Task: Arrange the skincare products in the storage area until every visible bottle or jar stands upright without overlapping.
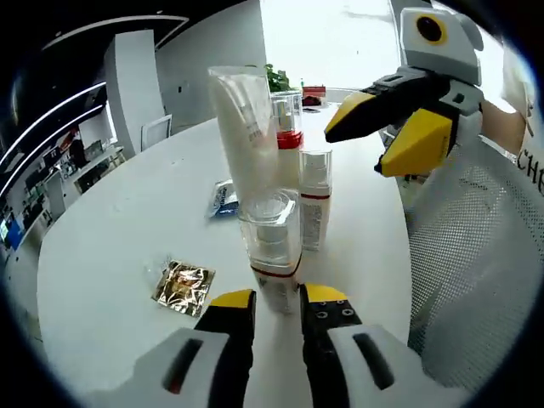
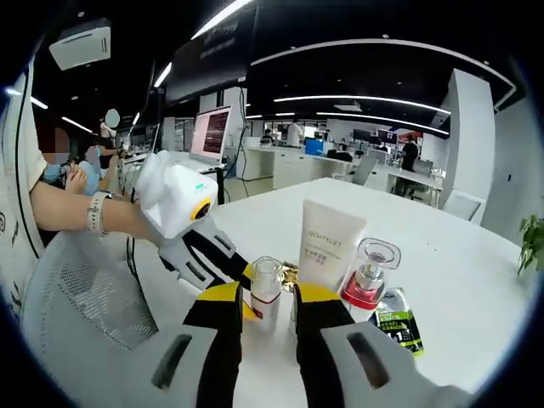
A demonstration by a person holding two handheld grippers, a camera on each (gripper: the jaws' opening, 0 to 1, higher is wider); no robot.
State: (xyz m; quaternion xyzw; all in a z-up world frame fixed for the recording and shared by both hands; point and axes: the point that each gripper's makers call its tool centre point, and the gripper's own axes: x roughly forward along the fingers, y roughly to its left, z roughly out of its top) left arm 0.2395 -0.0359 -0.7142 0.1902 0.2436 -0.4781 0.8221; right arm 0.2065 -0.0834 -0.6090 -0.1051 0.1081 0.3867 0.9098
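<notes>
We found the products clustered mid-surface (image 1: 102, 255): a white tube (image 1: 245, 127) standing cap-down, a red-collared pump bottle (image 1: 289, 127), a small spray bottle (image 1: 315, 200) and a clear-capped bottle (image 1: 272, 246). The left tool (image 1: 277, 299) sat narrow around that clear-capped bottle's base — contact we could not confirm. The right tool (image 2: 269, 297) was narrow too, the spray bottle (image 2: 265, 289) just ahead. We judged them rigid, slick, light and tippy — best gripped low on the body. A foil sachet (image 1: 182, 286) lay flat nearby.
</notes>
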